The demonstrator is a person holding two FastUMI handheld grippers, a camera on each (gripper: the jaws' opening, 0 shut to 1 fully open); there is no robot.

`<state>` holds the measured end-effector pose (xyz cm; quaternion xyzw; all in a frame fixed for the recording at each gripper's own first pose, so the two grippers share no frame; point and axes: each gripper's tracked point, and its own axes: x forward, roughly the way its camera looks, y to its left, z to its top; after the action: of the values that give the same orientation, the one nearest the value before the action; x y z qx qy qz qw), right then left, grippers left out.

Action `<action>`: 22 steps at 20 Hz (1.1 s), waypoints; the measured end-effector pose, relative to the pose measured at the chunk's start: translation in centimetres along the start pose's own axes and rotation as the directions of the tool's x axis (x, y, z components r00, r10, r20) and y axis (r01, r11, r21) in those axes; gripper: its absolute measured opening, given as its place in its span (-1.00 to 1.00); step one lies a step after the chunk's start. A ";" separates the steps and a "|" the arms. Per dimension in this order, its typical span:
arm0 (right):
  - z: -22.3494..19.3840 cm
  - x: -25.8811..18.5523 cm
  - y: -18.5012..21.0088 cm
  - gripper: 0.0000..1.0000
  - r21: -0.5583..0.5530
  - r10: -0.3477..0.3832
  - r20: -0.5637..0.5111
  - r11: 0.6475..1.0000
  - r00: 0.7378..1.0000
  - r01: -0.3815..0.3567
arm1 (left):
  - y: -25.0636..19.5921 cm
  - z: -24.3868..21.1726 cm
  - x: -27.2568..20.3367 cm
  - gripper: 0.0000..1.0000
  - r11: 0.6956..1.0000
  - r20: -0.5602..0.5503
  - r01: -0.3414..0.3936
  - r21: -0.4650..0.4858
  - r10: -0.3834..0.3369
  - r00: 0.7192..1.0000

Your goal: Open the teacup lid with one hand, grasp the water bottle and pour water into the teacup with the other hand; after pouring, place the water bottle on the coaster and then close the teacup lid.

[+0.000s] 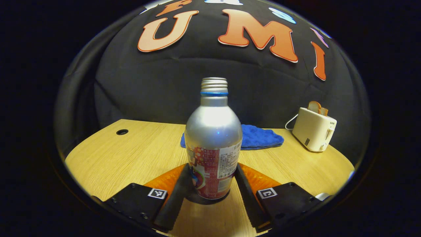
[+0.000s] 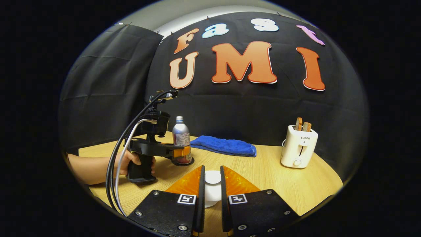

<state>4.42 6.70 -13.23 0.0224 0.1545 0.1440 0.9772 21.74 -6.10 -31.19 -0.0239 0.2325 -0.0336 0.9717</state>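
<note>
Two jaws flank the water bottle [image 1: 213,141] on its coaster [image 1: 207,198]

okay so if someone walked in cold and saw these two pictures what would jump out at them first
Most likely the silver water bottle, uncapped and upright on a dark coaster mid-table, flanked by the left hand-held gripper, which may not be touching it. Next, the right hand-held gripper closed around the white teacup lid near the table's front. Behind sit a blue cloth and a white toaster holding bread.
</note>
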 end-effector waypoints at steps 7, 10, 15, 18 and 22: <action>-0.2 0.7 1.0 -0.57 -0.006 0.019 -0.004 1.000 1.000 -0.019 | 0.1 -0.4 -1.4 0.96 0.998 -0.022 -0.003 0.057 0.004 1.000; -0.6 1.1 1.5 -0.56 -0.011 0.026 -0.009 1.000 1.000 -0.026 | 0.1 -0.1 -3.4 1.00 0.998 -0.003 0.008 0.068 -0.008 1.000; -1.9 1.9 2.3 -0.56 -0.030 0.025 -0.025 0.999 0.999 -0.026 | 0.7 0.1 -6.8 0.96 0.997 0.035 0.007 0.083 -0.010 0.999; -3.1 2.6 3.0 -0.57 -0.003 0.040 -0.053 0.999 0.998 -0.040 | 1.0 1.2 -8.6 0.96 0.997 0.079 -0.004 0.076 -0.002 0.997; -3.6 3.3 2.8 -0.56 -0.007 0.027 -0.066 1.000 0.997 -0.028 | 0.8 2.5 -10.4 1.00 0.997 0.137 0.007 0.082 -0.019 0.990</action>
<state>5.55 10.29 -17.38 0.0159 0.1855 0.1587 0.9696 13.66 -4.45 -24.29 0.0120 0.1631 -0.0477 0.9854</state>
